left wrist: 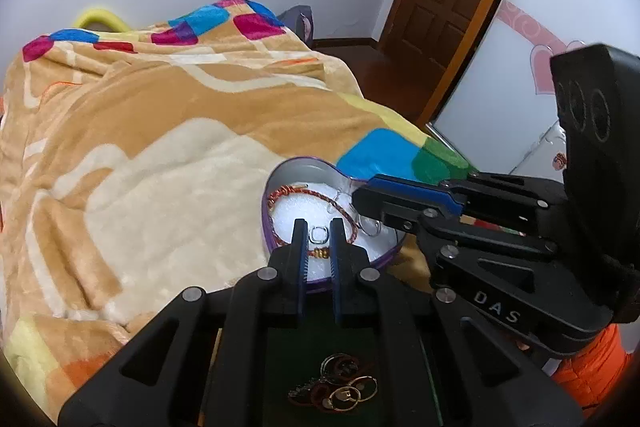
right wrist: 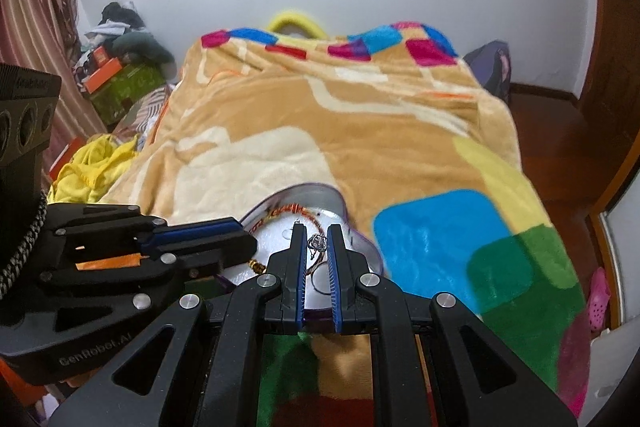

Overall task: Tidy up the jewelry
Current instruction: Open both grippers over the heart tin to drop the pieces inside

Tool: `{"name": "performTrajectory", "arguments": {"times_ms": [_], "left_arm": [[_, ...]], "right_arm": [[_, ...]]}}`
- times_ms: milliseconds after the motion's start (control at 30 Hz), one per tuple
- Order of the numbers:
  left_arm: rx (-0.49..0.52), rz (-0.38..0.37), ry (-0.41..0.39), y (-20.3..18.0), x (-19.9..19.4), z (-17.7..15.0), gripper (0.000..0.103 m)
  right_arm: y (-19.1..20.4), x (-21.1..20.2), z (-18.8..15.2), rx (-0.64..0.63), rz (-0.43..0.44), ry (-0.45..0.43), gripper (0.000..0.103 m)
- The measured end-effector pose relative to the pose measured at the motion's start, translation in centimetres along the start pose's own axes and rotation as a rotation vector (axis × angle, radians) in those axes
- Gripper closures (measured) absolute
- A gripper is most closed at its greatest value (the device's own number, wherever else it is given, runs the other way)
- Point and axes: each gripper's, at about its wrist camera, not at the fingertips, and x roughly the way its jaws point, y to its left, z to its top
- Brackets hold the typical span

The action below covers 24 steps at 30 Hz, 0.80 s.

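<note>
The jewelry tin [left wrist: 298, 167], heart-shaped with a purple rim and a white foam floor, sits on the blanket [left wrist: 160, 147] near the bed's lower right corner, just beside the blue patch [left wrist: 384, 155]. Inside it you have a red-and-orange braided bracelet [left wrist: 288, 191] looping around the foam's edge, thin silver hoop earrings [left wrist: 370, 227] toward the right side, and a small squarish silver ring [left wrist: 319, 234] lying near the middle.

Your left gripper [left wrist: 319, 227] hovers over the tin with its fingers slightly apart, the squarish ring showing in the gap between the tips; you cannot tell whether the pads touch it. Your right gripper [right wrist: 317, 233] reaches into the tin from the right, its fingers drawn close around a small silver wire piece [right wrist: 317, 242], which appears pinched between the blue pads.

Below your left gripper, on a dark green surface [left wrist: 288, 359], lies a small heap of gold and dark rings and hoops [left wrist: 340, 383].
</note>
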Motion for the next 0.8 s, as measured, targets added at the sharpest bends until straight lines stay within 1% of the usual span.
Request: {"name": "performTrajectory", "arguments": {"times_ms": [167, 267, 500, 567, 633, 667, 800], "left_arm": [[0.011, 0.009, -0.001, -0.3, -0.2, -0.1, 0.095], [0.012, 0.019, 0.002, -0.3, -0.2, -0.1, 0.095], [0.005, 0.026, -0.005, -0.2, -1.2, -0.1, 0.094], [0.006, 0.031, -0.012, -0.2, -1.7, 0.0, 0.093], [0.008, 0.039, -0.025, -0.2, -2.4, 0.1, 0.091], [0.009, 0.044, -0.03, -0.2, -2.7, 0.1, 0.091], [0.007, 0.062, -0.052, -0.3, -4.1, 0.1, 0.081]], "right_arm": [[-0.1, 0.4, 0.1, -0.008, 0.015, 0.036, 0.094], [0.4, 0.6, 0.0, -0.043, -0.003, 0.057, 0.094], [1.0, 0.1, 0.0, -0.068, -0.012, 0.058, 0.092], [1.2, -0.2, 0.1, -0.071, -0.023, 0.053, 0.089], [1.3, -0.6, 0.2, -0.07, -0.031, 0.043, 0.084], [1.3, -1.0, 0.3, -0.069, -0.035, 0.034, 0.083], [1.6, -2.3, 0.5, -0.063, -0.043, 0.008, 0.082]]}}
